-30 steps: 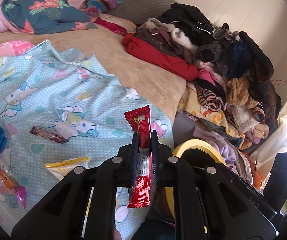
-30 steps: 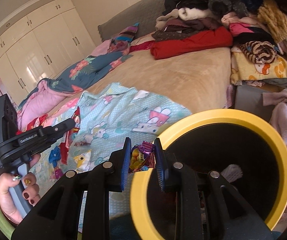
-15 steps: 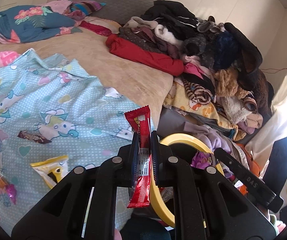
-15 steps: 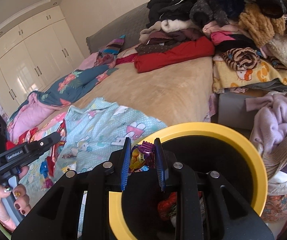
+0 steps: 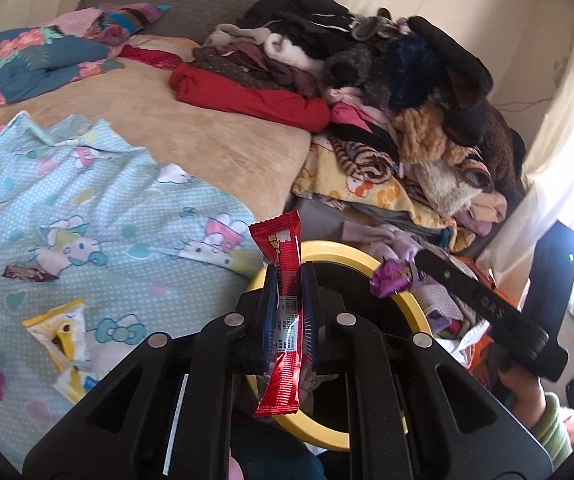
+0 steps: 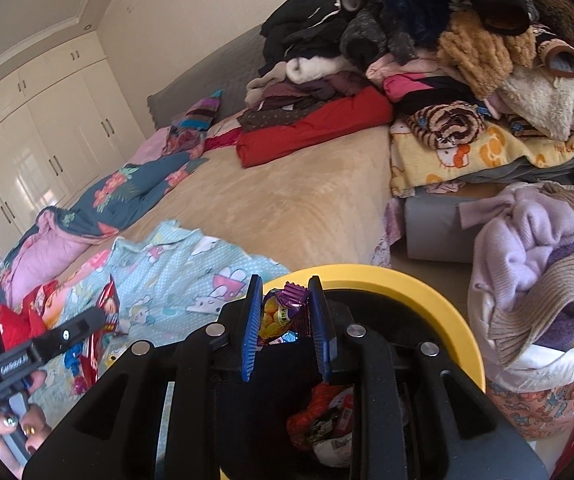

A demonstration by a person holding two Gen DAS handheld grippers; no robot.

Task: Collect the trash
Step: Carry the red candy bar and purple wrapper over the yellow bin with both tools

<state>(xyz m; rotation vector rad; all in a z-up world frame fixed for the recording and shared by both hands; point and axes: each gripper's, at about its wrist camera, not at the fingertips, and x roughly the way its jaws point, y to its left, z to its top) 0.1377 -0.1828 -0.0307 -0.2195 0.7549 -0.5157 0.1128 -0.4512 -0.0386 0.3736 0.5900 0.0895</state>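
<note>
The left gripper (image 5: 289, 304) is clamping a red wrapper (image 5: 283, 312) upright between its closed jaws, in the lower centre of the left wrist frame, just in front of the yellow rim of a bin (image 5: 415, 300); the right gripper (image 6: 285, 320) is pinching a purple and yellow candy wrapper (image 6: 283, 312) above the bin (image 6: 427, 300), which is showing crumpled trash (image 6: 323, 416) inside at the lower centre; more wrappers are lying on the blue cartoon sheet (image 5: 107, 240) at the lower left: a brown one (image 5: 29, 274) and a yellow one (image 5: 63, 330); a pile of clothes (image 5: 387, 92) is filling the upper right.
</note>
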